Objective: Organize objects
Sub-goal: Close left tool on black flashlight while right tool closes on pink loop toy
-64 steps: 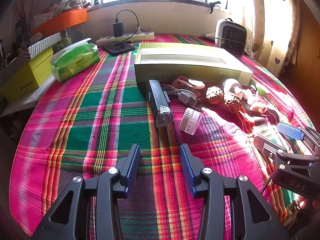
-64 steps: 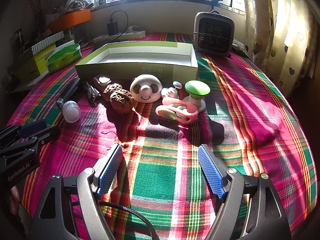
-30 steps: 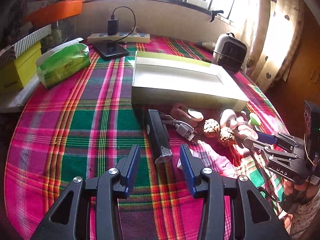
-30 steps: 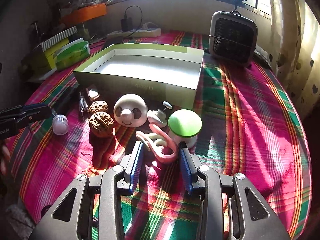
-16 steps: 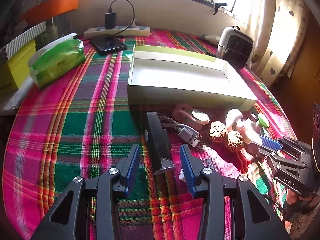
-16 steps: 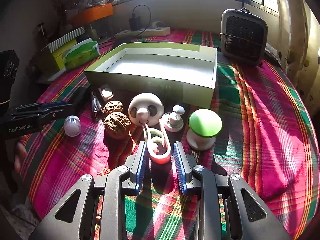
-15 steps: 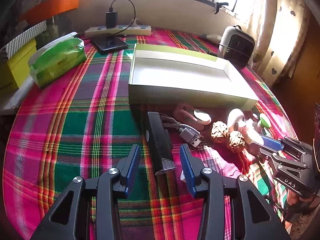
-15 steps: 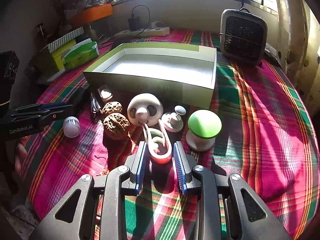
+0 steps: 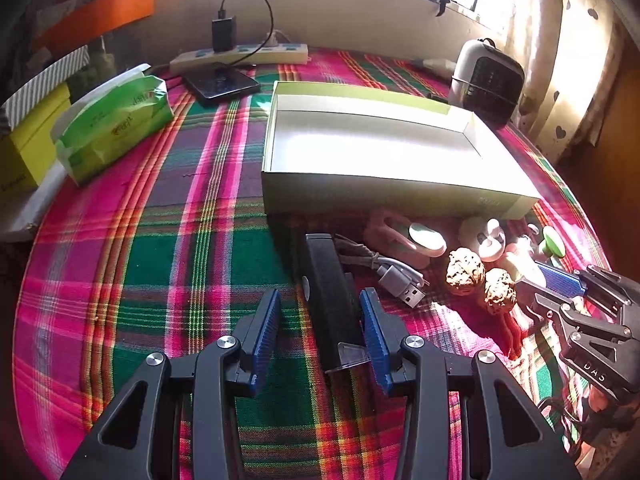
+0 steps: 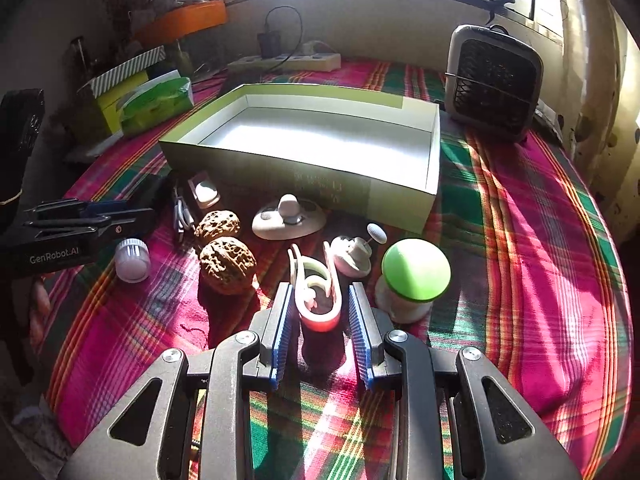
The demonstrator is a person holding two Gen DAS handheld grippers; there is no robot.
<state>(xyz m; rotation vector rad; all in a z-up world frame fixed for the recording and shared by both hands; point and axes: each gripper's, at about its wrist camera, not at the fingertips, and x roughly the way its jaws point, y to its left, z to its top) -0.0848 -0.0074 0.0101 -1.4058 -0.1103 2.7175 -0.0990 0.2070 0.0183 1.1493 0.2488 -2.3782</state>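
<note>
Right gripper (image 10: 320,312) jaws clenched on pink clip (image 10: 318,300); left gripper (image 9: 320,328) jaws released — straddling black device (image 9: 332,304)

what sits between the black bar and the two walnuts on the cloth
In the left wrist view, a grey USB cable lies between the black bar and the walnuts, its plug toward the camera.

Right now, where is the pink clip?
In the right wrist view the pink clip sits between the right gripper pads, low centre, between a walnut and the green mushroom.
</note>
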